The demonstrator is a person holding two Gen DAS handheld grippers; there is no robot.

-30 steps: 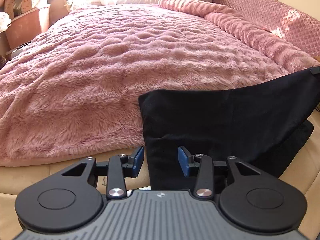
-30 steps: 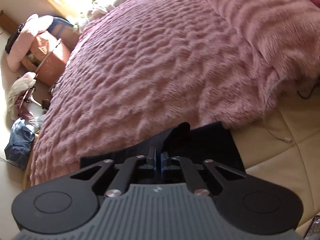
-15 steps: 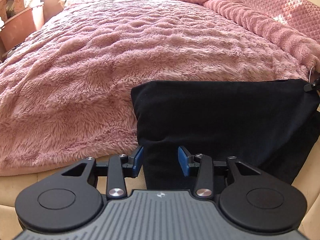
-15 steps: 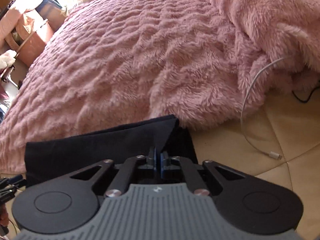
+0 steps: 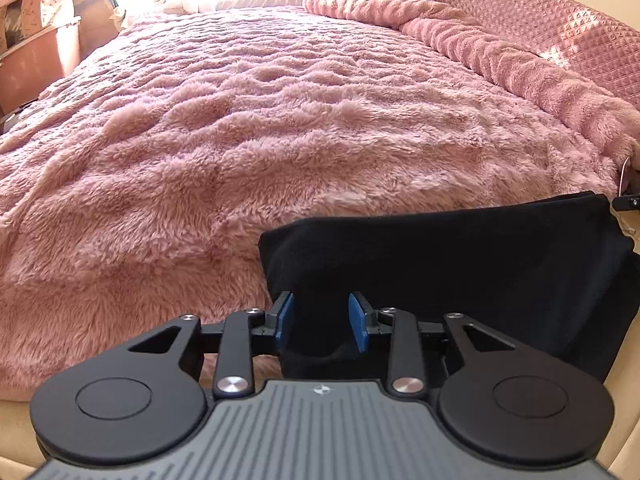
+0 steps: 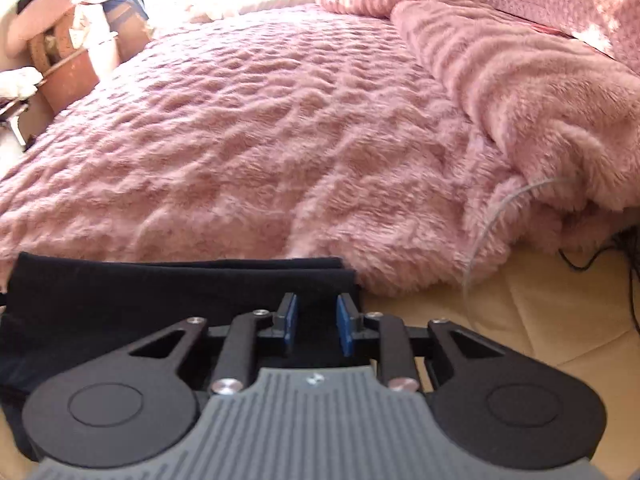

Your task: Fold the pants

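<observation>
- Surface: a bed under a shaggy pink blanket (image 5: pixel 280 128), lit hard from a window at the far end. Bare beige mattress edge (image 6: pixel 540 320) shows along the near side.
- Room: quilted pink headboard (image 5: pixel 560 32) at right; a rolled pink duvet (image 6: pixel 520 80) lies along that side. Cluttered boxes and bags (image 6: pixel 68 60) stand off the bed's left side.
- Open room: the middle of the blanket is wide and flat; a thin white cable (image 6: pixel 480 232) curves off the duvet onto the beige edge near my right gripper.
- Pants (image 5: pixel 460 272): black, folded into a flat, wide band, lying across the near edge of the bed, partly on the blanket and partly on the beige. Left end rounded, top edge straight.
- Left gripper (image 5: pixel 321 322): blue pads at a moderate gap, closing, with black cloth between them; I see no pinch.
- Right gripper (image 6: pixel 316 324): pads a narrow gap apart, opening, over the right end of the pants (image 6: pixel 160 300); cloth sits between them, not squeezed.
</observation>
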